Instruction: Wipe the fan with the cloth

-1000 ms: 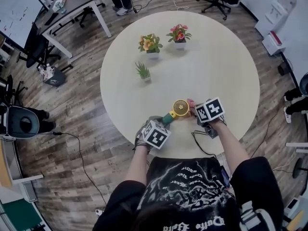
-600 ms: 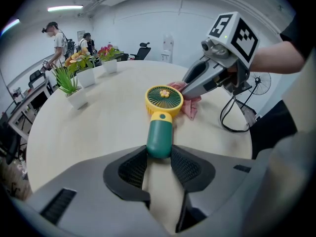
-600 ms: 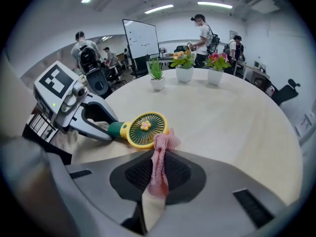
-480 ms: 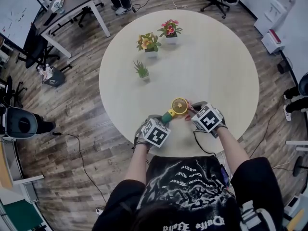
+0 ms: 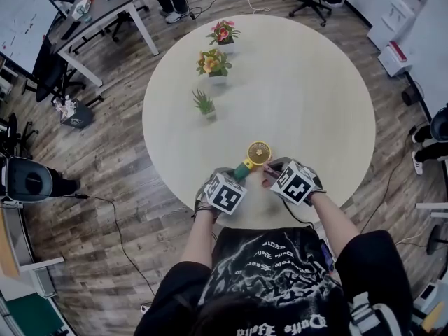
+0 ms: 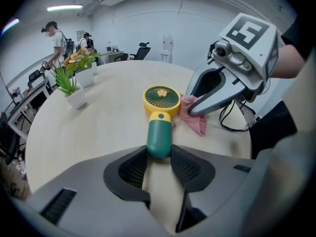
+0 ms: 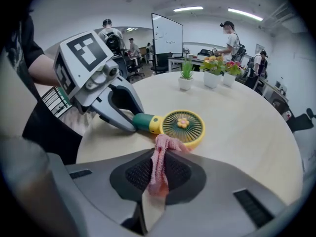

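Lying flat near the 6 o'clock edge of the round table [image 5: 308, 89], a small yellow fan [image 5: 259, 152] faces grille up, its green handle toward the person. The left gripper [image 6: 159, 154] has its jaws half closed, pads pressing both sides of the handle's end. The right gripper [image 7: 158, 174] pinches a pink cloth [image 7: 160, 159] tight; the loose end touches the fan's rim at about 4 o'clock. Bare tabletop spreads wide from 12 through 4 o'clock. Toward 11 o'clock, the nearest pot [image 5: 208, 115] holds a spiky green plant [image 5: 203, 102], the middle pot [image 5: 216, 79] orange flowers [image 5: 212, 63], and the farthest pot [image 5: 225, 42], at the rim, pink flowers [image 5: 224, 29].
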A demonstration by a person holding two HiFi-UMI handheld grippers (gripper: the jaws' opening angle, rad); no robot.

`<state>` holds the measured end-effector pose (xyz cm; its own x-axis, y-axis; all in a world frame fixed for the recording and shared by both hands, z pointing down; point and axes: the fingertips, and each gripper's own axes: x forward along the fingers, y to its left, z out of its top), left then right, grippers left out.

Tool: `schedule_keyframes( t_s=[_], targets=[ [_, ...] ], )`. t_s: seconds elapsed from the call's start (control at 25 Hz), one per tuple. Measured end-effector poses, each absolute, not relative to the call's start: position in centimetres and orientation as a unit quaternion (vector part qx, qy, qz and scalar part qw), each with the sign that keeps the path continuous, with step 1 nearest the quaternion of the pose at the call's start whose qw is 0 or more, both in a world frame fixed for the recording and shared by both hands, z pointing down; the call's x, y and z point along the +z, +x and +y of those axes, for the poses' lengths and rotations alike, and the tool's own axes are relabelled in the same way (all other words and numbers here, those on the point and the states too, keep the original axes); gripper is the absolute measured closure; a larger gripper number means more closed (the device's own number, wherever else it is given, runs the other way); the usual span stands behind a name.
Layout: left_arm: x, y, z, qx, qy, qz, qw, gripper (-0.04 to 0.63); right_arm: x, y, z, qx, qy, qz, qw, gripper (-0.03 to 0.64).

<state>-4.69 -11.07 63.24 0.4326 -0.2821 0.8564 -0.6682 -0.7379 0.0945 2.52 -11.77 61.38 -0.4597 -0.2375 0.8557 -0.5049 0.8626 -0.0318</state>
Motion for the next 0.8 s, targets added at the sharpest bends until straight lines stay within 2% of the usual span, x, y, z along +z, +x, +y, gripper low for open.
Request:
schedule_keyframes(
  t_s=[0.32,0.52,0.8],
  targets=[
    [63.3,-3.5,-10.5,0.438,0.836,-0.261,0.205,0.426,61.7,-1.5,-9.7,0.063,0.145,-0.855,0.494,0.563],
    [63.1,-3.8,-10.5,0.416,0.846,-0.244,0.226,0.425,61.6,-2.8,-8.8,0.058,0.108,-0.869,0.479,0.563],
    [63.2,-3.7,-10.5,0.412,0.855,-0.229,0.217,0.426,62.0,-3.2,-8.0,0.048,0.06,-0.874,0.48,0.563]
  ],
)
